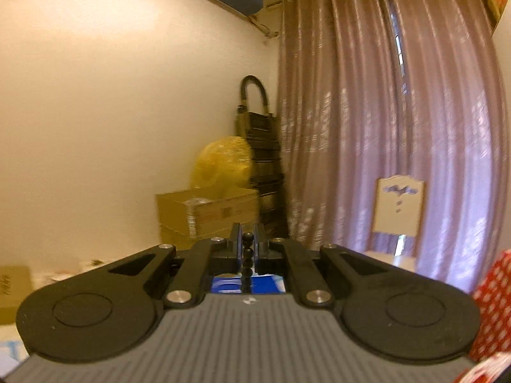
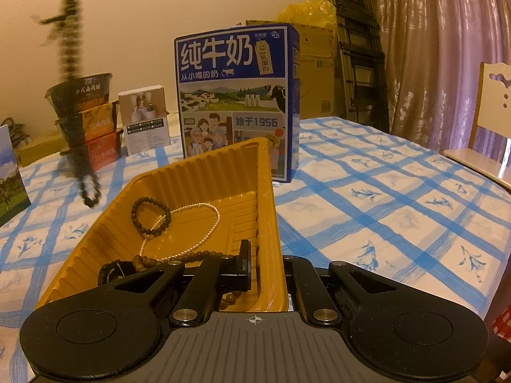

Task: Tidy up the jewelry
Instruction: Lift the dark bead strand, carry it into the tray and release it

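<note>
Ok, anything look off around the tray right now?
Yes: the yellow tray is tipped up, its right wall clamped by the right tool. A black bead strand, held by the left tool, dangles left of it, blurred.

The yellow tray [image 2: 191,178] lies open from above, its right wall pinched by the right gripper [image 2: 265,268]. Behind it the milk carton [image 2: 236,95] blocks the way. At frame left, a black bead strand [image 2: 72,73] dangles before stacked bowls [image 2: 86,118]. Bare tablecloth [image 2: 399,198] fills the right.

Necklaces [image 2: 191,223] in tray [image 2: 95,233]; milk carton [image 2: 236,95] behind.
</note>
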Motion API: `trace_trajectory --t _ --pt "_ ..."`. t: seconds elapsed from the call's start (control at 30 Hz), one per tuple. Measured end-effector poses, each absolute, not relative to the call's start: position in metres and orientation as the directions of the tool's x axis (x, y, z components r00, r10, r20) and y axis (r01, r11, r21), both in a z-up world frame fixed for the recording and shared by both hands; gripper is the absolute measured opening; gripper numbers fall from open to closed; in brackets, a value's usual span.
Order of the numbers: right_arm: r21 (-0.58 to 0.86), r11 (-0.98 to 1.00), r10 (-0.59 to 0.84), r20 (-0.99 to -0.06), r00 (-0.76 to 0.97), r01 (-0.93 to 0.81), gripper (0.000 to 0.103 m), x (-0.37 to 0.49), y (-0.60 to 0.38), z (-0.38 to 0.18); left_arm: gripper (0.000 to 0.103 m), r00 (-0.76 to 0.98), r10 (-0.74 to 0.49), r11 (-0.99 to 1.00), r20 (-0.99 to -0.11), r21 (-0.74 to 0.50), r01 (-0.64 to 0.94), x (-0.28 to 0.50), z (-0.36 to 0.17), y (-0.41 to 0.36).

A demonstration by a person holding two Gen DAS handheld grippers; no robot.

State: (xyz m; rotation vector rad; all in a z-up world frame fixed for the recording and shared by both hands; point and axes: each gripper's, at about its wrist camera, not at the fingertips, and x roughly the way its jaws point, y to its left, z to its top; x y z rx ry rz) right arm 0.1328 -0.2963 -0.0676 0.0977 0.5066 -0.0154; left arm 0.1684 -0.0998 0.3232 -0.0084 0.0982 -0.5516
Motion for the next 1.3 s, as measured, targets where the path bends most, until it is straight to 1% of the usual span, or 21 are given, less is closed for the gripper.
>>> trace_trajectory --t 0.1,0.17,0.27,0.37,0.5,0.6,0.7,0.87,0.97,1.07,1.13,1.2,1.27,1.3 --pt "0.095 0.995 0.016 -0.483 0.876 0.034 0.006 0.134 -0.296 -0.068 0.006 0.814 -0.568 0.823 -0.120 -0.077 0.562 0.178 0.307 -0.116" --pt "0.099 0.995 0.020 -0.480 0.877 0.032 0.006 0.134 -0.297 -0.067 0.006 0.788 -0.592 0.806 -0.170 -0.108 0.582 0.185 0.288 -0.127" --pt "0.103 0.994 0.024 -0.476 0.879 0.029 0.006 0.133 -0.295 -0.066 0.006 0.744 -0.611 0.790 -0.270 -0.153 0.593 0.201 0.248 -0.144" --pt "0.105 0.994 0.026 -0.474 0.880 0.027 0.006 0.133 -0.295 -0.065 0.006 0.700 -0.604 0.791 -0.382 -0.179 0.585 0.217 0.201 -0.160" --pt "0.109 0.994 0.028 -0.476 0.879 0.027 0.006 0.133 -0.295 -0.066 0.006 0.656 -0.569 0.812 -0.497 -0.211 0.545 0.234 0.142 -0.168" --pt "0.114 0.993 0.030 -0.475 0.879 0.028 0.006 0.132 -0.297 -0.066 0.006 0.625 -0.532 0.831 -0.571 -0.211 0.515 0.238 0.098 -0.169" --pt "0.118 0.993 0.032 -0.476 0.879 0.028 0.006 0.132 -0.298 -0.067 0.006 0.599 -0.501 0.851 -0.625 -0.228 0.474 0.234 0.057 -0.163" --pt "0.118 0.993 0.031 -0.478 0.878 0.029 0.006 0.131 -0.298 -0.068 0.006 0.548 -0.481 0.869 -0.685 -0.292 0.398 0.233 0.008 -0.151" --pt "0.118 0.992 0.029 -0.480 0.877 0.032 0.006 0.131 -0.299 -0.068 0.006 0.535 -0.480 0.871 -0.695 -0.302 0.389 0.234 -0.005 -0.151" --pt "0.118 0.993 0.029 -0.481 0.876 0.032 0.006 0.130 -0.299 -0.069 0.008 0.542 -0.475 0.873 -0.693 -0.295 0.389 0.233 -0.008 -0.151" --pt "0.122 0.992 0.029 -0.483 0.875 0.034 0.006 0.130 -0.300 -0.070 0.020 0.549 -0.471 0.875 -0.691 -0.289 0.387 0.232 -0.008 -0.150" --pt "0.137 0.990 0.034 -0.486 0.873 0.037 0.006 0.132 -0.301 -0.070 0.025 0.570 -0.450 0.886 -0.687 -0.265 0.380 0.228 -0.007 -0.148" --pt "0.157 0.987 0.042 -0.492 0.870 0.041 0.006 0.133 -0.303 -0.072 0.026 0.589 -0.433 0.894 -0.682 -0.244 0.376 0.224 -0.006 -0.144" --pt "0.171 0.984 0.047 -0.495 0.867 0.044 0.006 0.134 -0.304 -0.073 0.029 0.596 -0.426 0.899 -0.681 -0.240 0.367 0.222 -0.005 -0.140"
